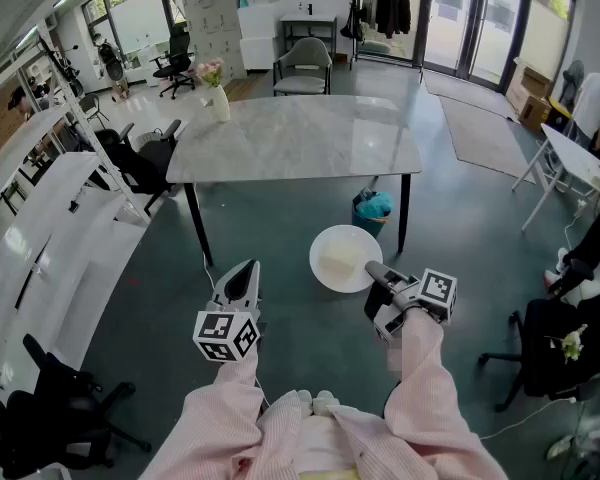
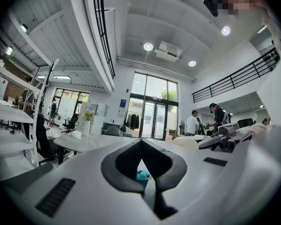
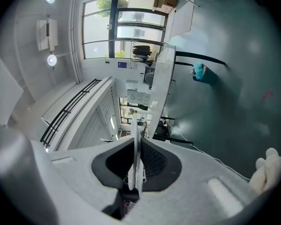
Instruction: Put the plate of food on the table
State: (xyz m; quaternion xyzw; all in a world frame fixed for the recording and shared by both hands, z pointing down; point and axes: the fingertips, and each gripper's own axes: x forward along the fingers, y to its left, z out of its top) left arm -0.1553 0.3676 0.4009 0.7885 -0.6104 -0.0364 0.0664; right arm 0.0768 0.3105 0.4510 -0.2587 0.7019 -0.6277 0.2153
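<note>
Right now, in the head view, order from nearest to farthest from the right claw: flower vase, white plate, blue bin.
1. White plate, in the right claw.
2. Blue bin, on the floor beyond.
3. Flower vase, on the table, far left.

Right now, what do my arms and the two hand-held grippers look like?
Both arms wear loose pale pink sleeves. The left hand-held gripper and right hand-held gripper have white shells with dark grey pads, and each carries a white cube with black square markers.

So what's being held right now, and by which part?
The right gripper pinches the white plate by its rim, with the jaws shut on the edge. The left gripper holds nothing.
</note>
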